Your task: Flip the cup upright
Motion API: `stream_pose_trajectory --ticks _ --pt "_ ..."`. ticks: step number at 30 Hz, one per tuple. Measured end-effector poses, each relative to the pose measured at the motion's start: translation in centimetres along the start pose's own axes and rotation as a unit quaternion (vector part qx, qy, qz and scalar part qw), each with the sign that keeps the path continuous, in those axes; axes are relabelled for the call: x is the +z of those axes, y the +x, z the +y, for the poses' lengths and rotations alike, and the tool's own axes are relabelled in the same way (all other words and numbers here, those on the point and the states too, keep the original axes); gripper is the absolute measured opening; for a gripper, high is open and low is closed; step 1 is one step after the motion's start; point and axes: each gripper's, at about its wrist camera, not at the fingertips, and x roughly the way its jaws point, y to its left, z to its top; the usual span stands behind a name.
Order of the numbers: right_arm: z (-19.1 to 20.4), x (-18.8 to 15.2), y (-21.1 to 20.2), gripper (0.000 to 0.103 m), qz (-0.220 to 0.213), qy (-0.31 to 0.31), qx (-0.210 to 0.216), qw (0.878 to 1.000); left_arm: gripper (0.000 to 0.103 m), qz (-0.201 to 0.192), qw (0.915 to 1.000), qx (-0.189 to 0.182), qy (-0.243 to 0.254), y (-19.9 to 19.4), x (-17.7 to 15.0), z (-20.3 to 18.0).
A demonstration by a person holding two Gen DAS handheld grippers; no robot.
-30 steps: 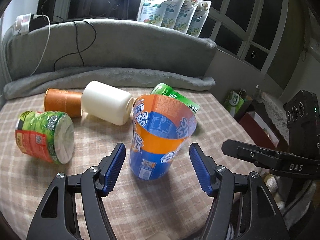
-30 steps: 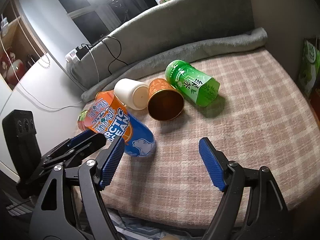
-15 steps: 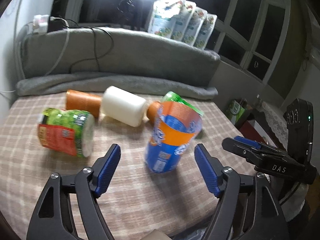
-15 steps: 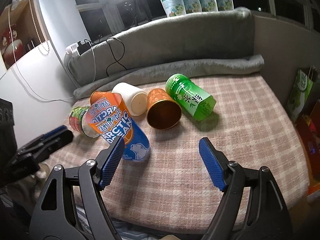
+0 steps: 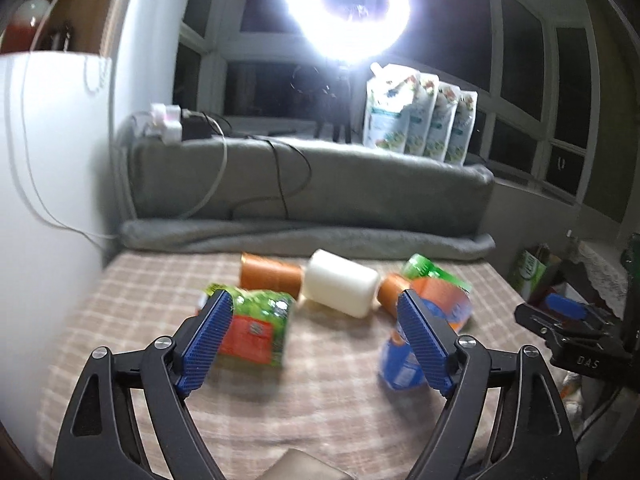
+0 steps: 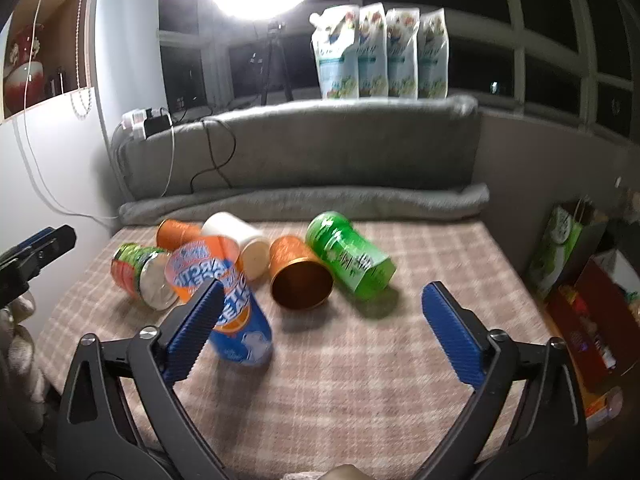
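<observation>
An orange and blue cup point(image 6: 228, 300) stands upright on the checked cloth, mouth up and leaning a little; it also shows in the left wrist view point(image 5: 436, 336), partly behind my right-hand finger. My left gripper point(image 5: 316, 338) is open and empty, pulled back from the cups. My right gripper point(image 6: 320, 330) is open and empty above the cloth's front part. On their sides lie a green-red cup point(image 6: 138, 276), a white cup point(image 6: 240, 244), two orange cups point(image 6: 300, 276) point(image 5: 270, 276) and a green cup point(image 6: 348, 258).
A grey cushion point(image 6: 320, 152) with cables and a power strip point(image 6: 146, 122) backs the checked table point(image 6: 400, 360). Pouches point(image 6: 380, 52) stand on the sill under a bright ring light. Boxes and bags point(image 6: 580, 280) sit beyond the right edge. A white wall is left.
Both grippers have pulled back and tilted up from the table. The left gripper, which stood around the orange-blue cup, is now clear of it. The cup stays standing.
</observation>
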Motion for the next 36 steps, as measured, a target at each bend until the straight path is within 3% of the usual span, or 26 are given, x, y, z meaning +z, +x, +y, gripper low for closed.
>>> stream_pose_trajectory --ticks 8,36 --pt "0.8 0.9 -1.3 0.103 -0.051 -0.014 -0.038 0.998 0.089 -0.015 0.9998 0.005 -0.011 -0.6 0.4 0.4" --pt "1.0 0.9 -1.0 0.103 -0.05 -0.012 -0.035 0.998 0.091 -0.023 0.9995 0.004 -0.02 -1.0 0.7 0.7"
